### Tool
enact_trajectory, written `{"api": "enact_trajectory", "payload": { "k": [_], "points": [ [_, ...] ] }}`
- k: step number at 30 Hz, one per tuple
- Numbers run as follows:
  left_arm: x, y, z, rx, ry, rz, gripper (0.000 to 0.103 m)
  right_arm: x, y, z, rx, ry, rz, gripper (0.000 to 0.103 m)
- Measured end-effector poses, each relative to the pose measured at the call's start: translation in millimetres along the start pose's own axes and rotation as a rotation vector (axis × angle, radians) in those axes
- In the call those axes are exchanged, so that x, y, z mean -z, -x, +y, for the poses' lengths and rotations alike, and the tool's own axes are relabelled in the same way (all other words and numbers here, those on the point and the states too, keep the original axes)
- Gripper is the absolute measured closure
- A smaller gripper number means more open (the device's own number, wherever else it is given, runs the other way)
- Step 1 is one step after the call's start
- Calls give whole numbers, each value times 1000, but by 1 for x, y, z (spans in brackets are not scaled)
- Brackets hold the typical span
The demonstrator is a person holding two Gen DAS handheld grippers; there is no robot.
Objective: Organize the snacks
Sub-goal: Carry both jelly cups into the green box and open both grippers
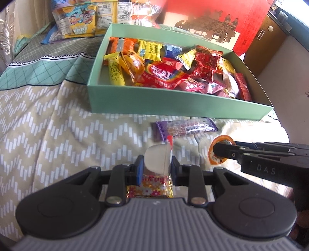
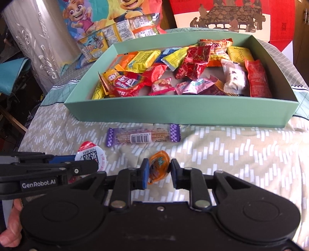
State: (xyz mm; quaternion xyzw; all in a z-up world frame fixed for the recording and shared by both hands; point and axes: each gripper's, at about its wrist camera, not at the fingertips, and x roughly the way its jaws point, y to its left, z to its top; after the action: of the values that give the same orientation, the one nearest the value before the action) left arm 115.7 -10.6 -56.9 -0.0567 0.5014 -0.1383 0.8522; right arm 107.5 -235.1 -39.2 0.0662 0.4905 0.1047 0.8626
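A green box point(image 1: 173, 100) point(image 2: 173, 114) full of wrapped snacks sits on the patterned cloth. A purple snack bar point(image 1: 185, 128) point(image 2: 143, 136) lies just before its front wall. My left gripper point(image 1: 157, 168) is shut on a white jelly cup point(image 1: 156, 160) with a red-and-white lid, which also shows in the right wrist view point(image 2: 90, 157). My right gripper point(image 2: 160, 171) is shut on an orange jelly cup point(image 2: 159, 167), which also shows in the left wrist view point(image 1: 217, 154). Both grippers are low over the cloth, side by side.
Large snack bags point(image 1: 81, 21) point(image 2: 115, 27) stand behind the box at the left. A red gift box point(image 1: 212, 19) point(image 2: 231, 15) stands behind it. A flowery wrapper point(image 1: 152, 185) lies under my left gripper. The cloth's edge drops off at the right point(image 1: 280, 131).
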Motion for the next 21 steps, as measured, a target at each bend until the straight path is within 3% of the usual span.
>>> {"api": "enact_trajectory", "payload": {
  "k": [6,11,15,21],
  "points": [
    [-34,24,-1,15,-6,-81,76,-36,35,-6,-58,-50,-93,80],
    [-80,30,-9,-2,-27,-148,76,-73,37,-14,-81,-96,-129,80],
    [-106,17,-14,-18,-40,-142,76,-95,25,-20,-82,-124,-116,80],
    [-118,-6,-13,-46,-36,-106,76,-110,-1,-24,-65,-130,-86,80]
  ]
}}
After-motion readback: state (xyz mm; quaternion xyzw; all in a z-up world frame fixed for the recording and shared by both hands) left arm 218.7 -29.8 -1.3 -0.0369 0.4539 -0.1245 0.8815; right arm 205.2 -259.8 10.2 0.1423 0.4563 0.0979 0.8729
